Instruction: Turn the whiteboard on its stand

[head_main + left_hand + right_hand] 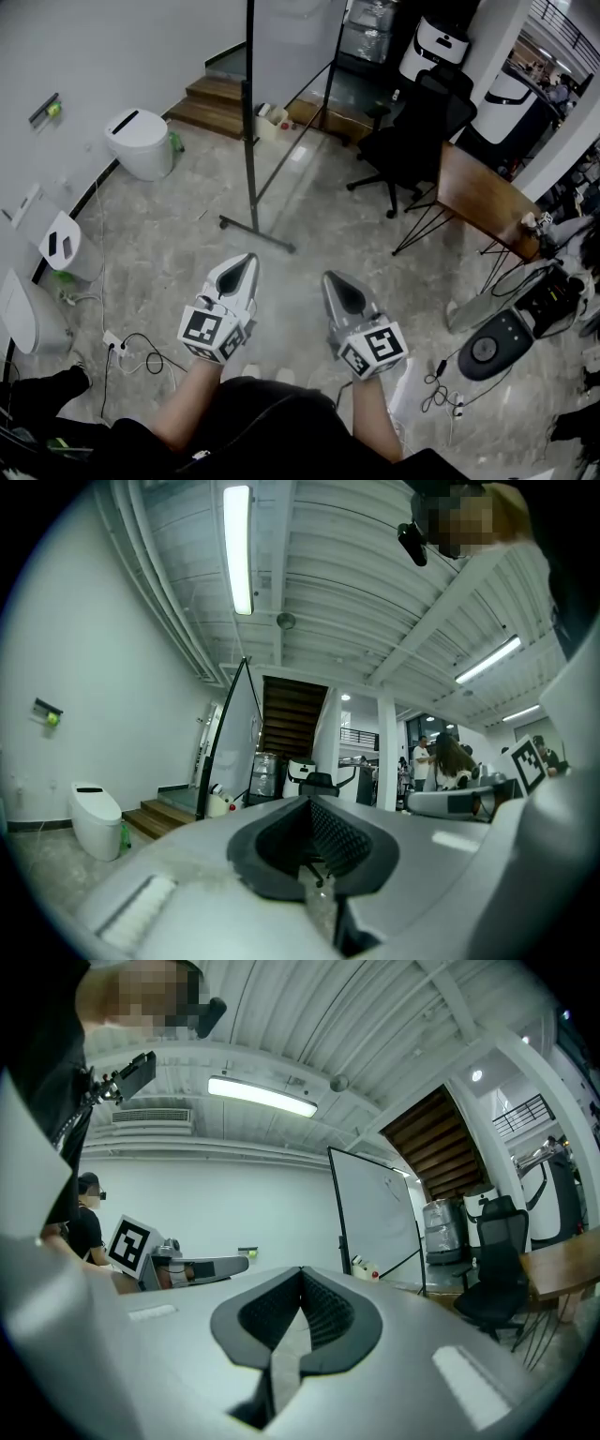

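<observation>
The whiteboard [292, 37] stands at the far middle of the room on a black stand [250, 159]. From the head view it appears almost edge-on, with the stand's foot bar [257, 234] resting on the stone floor [309, 216]. The panel is large, thin and stiff. It is probably light for its size, but a push at one edge would act with a lot of leverage. Its writing face looks smooth and likely slippery, so the dark frame along a side edge is the better place to take hold, gripped across its thickness. The stand looks slender, and whether it has wheels cannot be made out, so it may shift or rock if the board is swung hard.

The left gripper [246, 264] and the right gripper [333, 279] are held side by side near the person, well short of the board. Each has its jaws pressed together with nothing between them. They would need to open before they could grip the frame.

The floor between the grippers and the stand is bare. A black office chair [412, 141] sits near the stand on its right, with a wooden desk [483, 199] beyond it, and these could limit how far the board swings on that side. Wooden steps [217, 101] and a small white box [272, 119] lie just behind the stand. A white toilet-shaped unit [141, 142] stands well to the left. Loose cables [131, 349] trail on the near left floor and could catch a foot.
</observation>
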The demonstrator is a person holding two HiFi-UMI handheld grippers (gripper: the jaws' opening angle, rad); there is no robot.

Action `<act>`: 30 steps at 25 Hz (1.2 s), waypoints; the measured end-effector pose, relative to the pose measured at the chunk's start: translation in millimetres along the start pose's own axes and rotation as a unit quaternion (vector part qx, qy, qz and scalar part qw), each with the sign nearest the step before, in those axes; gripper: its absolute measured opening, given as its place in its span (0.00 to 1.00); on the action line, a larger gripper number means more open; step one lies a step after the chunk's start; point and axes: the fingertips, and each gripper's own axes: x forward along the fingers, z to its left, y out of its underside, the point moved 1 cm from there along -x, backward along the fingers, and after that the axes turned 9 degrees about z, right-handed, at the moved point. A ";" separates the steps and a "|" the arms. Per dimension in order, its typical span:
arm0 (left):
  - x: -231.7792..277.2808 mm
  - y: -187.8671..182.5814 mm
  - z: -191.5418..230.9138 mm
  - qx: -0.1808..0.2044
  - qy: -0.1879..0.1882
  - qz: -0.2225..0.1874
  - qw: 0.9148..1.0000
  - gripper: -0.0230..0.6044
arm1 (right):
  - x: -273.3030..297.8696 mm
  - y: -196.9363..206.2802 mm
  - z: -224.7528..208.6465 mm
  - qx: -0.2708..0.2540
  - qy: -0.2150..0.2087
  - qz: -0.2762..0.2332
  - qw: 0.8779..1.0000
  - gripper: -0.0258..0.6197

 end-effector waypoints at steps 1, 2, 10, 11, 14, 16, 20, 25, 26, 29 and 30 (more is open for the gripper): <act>1.1 1.2 -1.3 0.000 -0.001 0.001 1.000 0.04 | -0.7 1.3 -1.4 0.001 -0.001 0.001 1.000 0.05; 2.0 2.3 -2.9 0.000 -0.002 0.003 1.000 0.04 | -1.8 2.6 -2.5 0.003 -0.002 0.002 1.000 0.05; 7.7 8.8 -11.4 -0.003 -0.012 0.003 1.000 0.04 | -9.7 10.2 -15.2 0.007 -0.011 0.006 1.000 0.05; 7.9 9.3 -10.5 -0.005 -0.015 0.003 1.000 0.04 | -9.6 9.9 -16.2 0.006 -0.012 0.007 1.000 0.05; 6.9 10.8 -9.6 -0.007 -0.022 0.003 1.000 0.04 | -9.7 9.1 -17.0 0.004 -0.018 0.008 1.000 0.05; 7.7 10.6 -11.5 -0.006 -0.024 0.004 1.000 0.04 | -10.8 8.6 -18.6 0.004 -0.020 0.009 1.000 0.05; 12.9 7.9 -14.5 -0.003 -0.025 0.004 1.000 0.04 | -10.5 7.2 -25.5 0.004 -0.023 0.009 1.000 0.05; 22.3 8.1 0.7 -0.003 -0.029 0.003 1.000 0.04 | 7.8 9.6 -28.8 0.000 -0.029 0.016 0.999 0.05; 25.1 8.5 5.6 -0.004 -0.029 0.004 1.000 0.04 | 13.0 10.0 -29.5 0.000 -0.030 0.018 0.999 0.05; 37.6 8.6 18.9 -0.006 -0.026 0.006 1.000 0.04 | 28.2 9.6 -35.8 0.002 -0.027 0.020 0.999 0.05; 43.6 7.3 22.4 -0.005 -0.022 0.006 1.000 0.04 | 33.8 8.9 -40.0 0.003 -0.024 0.020 0.999 0.05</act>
